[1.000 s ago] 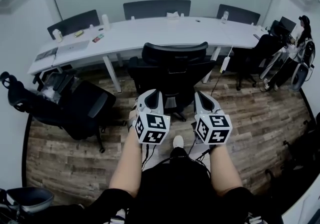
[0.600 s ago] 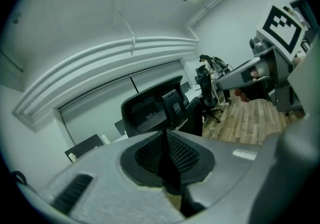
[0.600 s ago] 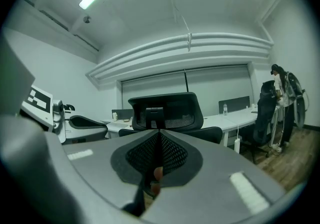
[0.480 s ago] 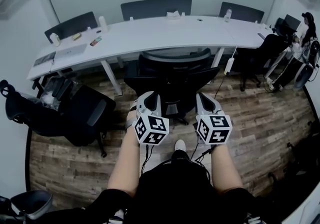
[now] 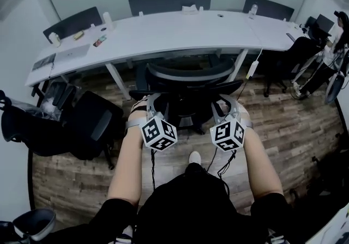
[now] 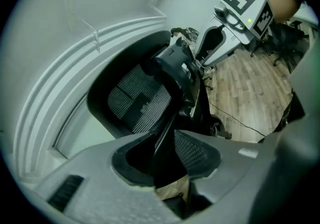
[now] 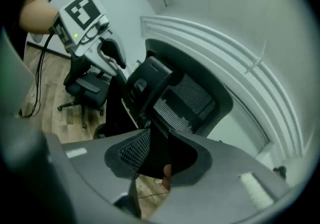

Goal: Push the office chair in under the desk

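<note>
At the bottom of the head view the person's two bare forearms (image 5: 128, 166) are reaching forward over dark trousers, one gripper in each hand. The left gripper (image 6: 162, 159) is opening its jaws; in its own view a black edge of the office chair (image 5: 188, 87) is standing between them, with a gap showing beside it, so the pads are not clamping it. The right gripper (image 7: 155, 160) is opening as well, and a black chair edge is likewise sitting loose between its jaws (which part of the chair it is, I cannot tell).

The office chair is standing at the centre of the head view, on the wooden floor (image 5: 283, 123), with both grippers at its back. Its curved backrest is sitting just beside the near edge of the long white worktop (image 5: 163, 33); the backrest is hiding how far the seat is reaching underneath.

At the left a second black chair (image 5: 90, 123) is standing apart from the worktop. A laptop (image 5: 71, 52) is lying on the worktop's left end. Beyond the worktop, dark chair backs (image 5: 169, 2) are lining the far wall.
</note>
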Action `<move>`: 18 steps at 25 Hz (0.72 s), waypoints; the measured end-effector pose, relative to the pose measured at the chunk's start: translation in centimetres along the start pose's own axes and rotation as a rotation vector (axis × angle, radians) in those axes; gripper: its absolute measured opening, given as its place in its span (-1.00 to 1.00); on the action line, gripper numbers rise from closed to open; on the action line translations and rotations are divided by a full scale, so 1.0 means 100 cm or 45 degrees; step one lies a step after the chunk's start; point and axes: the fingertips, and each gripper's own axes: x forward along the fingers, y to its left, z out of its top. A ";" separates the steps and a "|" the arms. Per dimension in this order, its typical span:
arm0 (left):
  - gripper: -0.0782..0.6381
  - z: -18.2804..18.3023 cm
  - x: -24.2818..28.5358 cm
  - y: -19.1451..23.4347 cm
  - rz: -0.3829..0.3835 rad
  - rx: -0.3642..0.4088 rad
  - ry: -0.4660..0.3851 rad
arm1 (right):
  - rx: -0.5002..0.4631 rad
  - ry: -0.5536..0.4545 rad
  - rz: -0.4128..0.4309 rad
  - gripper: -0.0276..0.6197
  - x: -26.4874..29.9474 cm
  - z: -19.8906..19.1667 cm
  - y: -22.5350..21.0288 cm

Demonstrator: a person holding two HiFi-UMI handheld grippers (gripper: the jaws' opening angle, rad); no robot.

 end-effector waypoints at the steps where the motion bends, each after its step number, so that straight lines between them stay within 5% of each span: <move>1: -0.39 -0.001 0.007 0.000 -0.005 0.021 0.014 | -0.055 0.015 0.010 -0.52 0.007 -0.005 0.000; 7: -0.29 -0.006 0.038 -0.001 -0.022 0.087 0.081 | -0.338 0.116 0.031 -0.36 0.042 -0.030 -0.010; 18: -0.28 -0.005 0.061 -0.002 -0.087 0.053 0.070 | -0.450 0.167 0.052 -0.20 0.082 -0.040 -0.018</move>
